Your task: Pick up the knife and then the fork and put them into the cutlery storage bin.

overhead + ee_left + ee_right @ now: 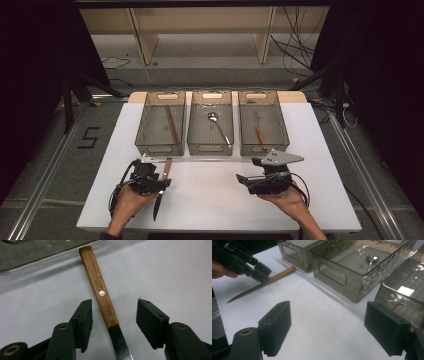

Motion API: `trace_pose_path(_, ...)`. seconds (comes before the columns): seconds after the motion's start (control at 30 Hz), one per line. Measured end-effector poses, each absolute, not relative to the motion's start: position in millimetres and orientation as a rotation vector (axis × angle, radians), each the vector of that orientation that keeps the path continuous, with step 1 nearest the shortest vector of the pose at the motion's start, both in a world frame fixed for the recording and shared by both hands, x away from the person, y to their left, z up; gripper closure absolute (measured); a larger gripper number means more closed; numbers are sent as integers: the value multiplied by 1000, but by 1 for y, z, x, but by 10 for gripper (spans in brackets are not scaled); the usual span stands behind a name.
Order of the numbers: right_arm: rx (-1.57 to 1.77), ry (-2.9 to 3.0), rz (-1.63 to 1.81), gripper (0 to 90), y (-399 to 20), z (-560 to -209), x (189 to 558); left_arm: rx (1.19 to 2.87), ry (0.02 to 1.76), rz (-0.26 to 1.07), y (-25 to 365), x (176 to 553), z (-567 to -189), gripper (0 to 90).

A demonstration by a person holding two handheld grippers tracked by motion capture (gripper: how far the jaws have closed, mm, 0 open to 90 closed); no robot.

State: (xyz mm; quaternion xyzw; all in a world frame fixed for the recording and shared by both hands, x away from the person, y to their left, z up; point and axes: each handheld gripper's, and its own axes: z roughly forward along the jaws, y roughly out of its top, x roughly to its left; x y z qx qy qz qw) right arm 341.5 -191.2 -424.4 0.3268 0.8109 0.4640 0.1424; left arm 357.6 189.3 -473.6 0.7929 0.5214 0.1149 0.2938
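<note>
My left hand-held gripper point(114, 325) stands open astride the knife point(100, 291) lying on the counter point(170, 272), pads not touching, right hand-held gripper point(328, 330) open and empty; an off-centre close may spin the handle away.

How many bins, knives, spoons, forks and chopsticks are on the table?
Bins: 3, the left bin, the middle bin, the right bin
Knife: 1
Spoon: 1
Fork: 1
Chopsticks: 1 pair
Total: 7
</note>
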Motion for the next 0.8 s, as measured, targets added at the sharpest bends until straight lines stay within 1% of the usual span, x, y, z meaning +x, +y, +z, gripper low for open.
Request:
trace_pose_path(0.33, 943, 2353, 1329, 220, -191, -429, 337, 2154, 1374, 315, 184, 359, -479, 562)
trace_pose_path(0.5, 946, 2357, 1323, 225, -192, -430, 336, 2163, 1376, 346, 183, 360, -482, 611)
trace_pose_path(0.67, 935, 2356, 1327, 233, -192, -429, 335, 2186, 1367, 393, 182, 359, -482, 683)
trace_pose_path(0.8, 933, 2356, 1325, 237, -192, -428, 335, 2186, 1360, 405, 182, 358, -483, 724)
